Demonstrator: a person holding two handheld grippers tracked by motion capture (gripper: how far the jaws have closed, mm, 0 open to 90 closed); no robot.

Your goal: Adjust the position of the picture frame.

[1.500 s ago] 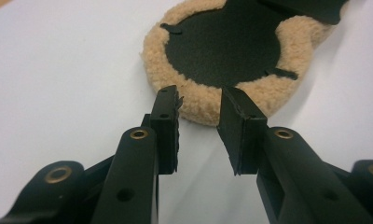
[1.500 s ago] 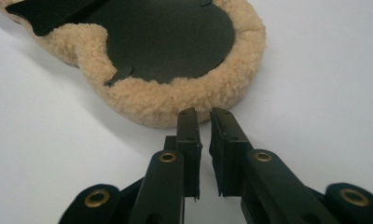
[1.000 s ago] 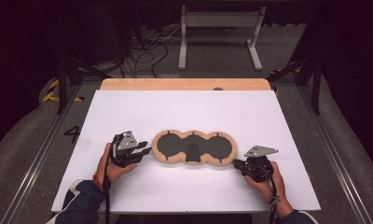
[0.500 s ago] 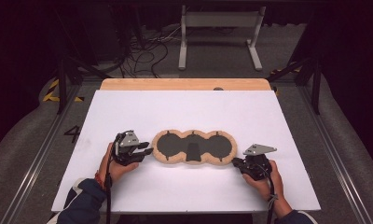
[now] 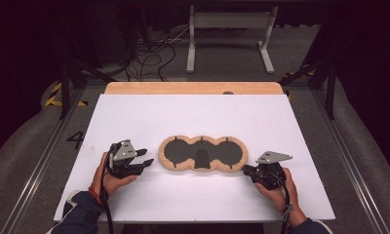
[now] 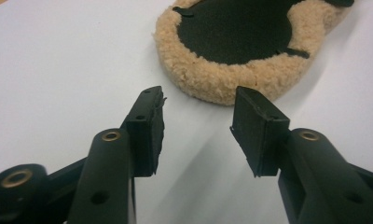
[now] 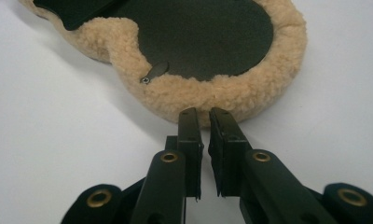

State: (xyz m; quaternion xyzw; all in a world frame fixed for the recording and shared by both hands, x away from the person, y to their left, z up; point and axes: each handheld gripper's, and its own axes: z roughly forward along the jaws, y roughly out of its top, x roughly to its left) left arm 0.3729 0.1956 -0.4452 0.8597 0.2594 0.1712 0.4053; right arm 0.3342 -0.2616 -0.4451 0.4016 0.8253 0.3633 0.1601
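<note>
A tan fleece pad (image 5: 201, 153) with three rounded lobes and black inner panels lies flat on the white tabletop (image 5: 183, 117). My left gripper (image 5: 146, 158) stands just left of the pad's left lobe (image 6: 231, 28). Its jaws have just been opening; they are apart with only bare table between them (image 6: 198, 100). My right gripper (image 5: 245, 169) is at the right lobe's near edge (image 7: 198, 32). Its jaws (image 7: 204, 114) stand almost together, tips against the fleece rim, and I see nothing clearly gripped between them.
A wooden strip (image 5: 193, 87) runs along the table's far edge. Beyond it on the floor are a grey metal stand (image 5: 229, 29) and loose cables (image 5: 154, 53). Metal rails flank the table on both sides.
My left gripper has drawn back to the left, off the pad's left lobe, and its jaws have spread. The right gripper and the pad have stayed put.
</note>
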